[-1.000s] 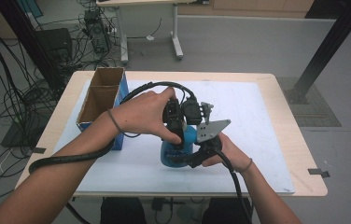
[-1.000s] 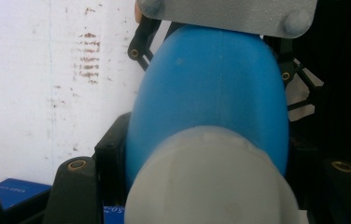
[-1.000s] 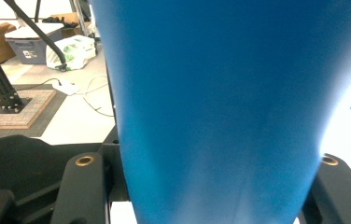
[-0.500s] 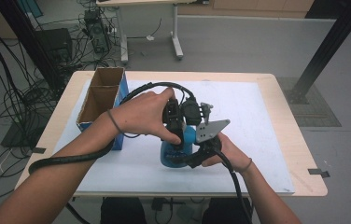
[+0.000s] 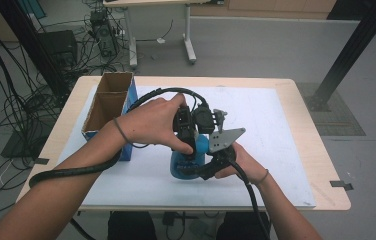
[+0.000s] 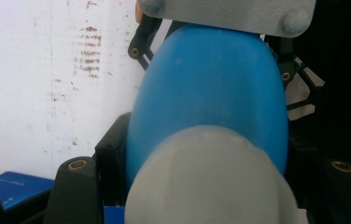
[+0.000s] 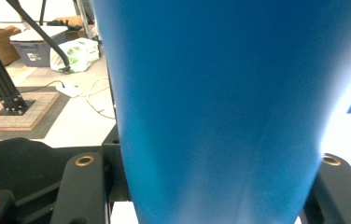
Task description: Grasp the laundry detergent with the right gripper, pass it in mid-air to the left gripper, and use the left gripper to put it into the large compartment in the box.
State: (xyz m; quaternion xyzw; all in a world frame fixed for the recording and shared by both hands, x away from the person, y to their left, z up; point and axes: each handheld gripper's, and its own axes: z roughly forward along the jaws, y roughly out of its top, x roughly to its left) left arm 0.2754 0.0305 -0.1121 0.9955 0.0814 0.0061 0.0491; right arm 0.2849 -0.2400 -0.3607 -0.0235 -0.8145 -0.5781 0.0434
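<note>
Blue plastic bottle with whitish cap: on white sheet, near front edge of light wooden table, roughly mid-width. Open cardboard box with blue sides near table's left edge. Grey floor, cable tangle beyond left edge, second table's legs behind (black post far right). Left gripper comes down on bottle from above, jaws clamped at cap end. Right gripper grips bottle body from right side, hand low on sheet.
</note>
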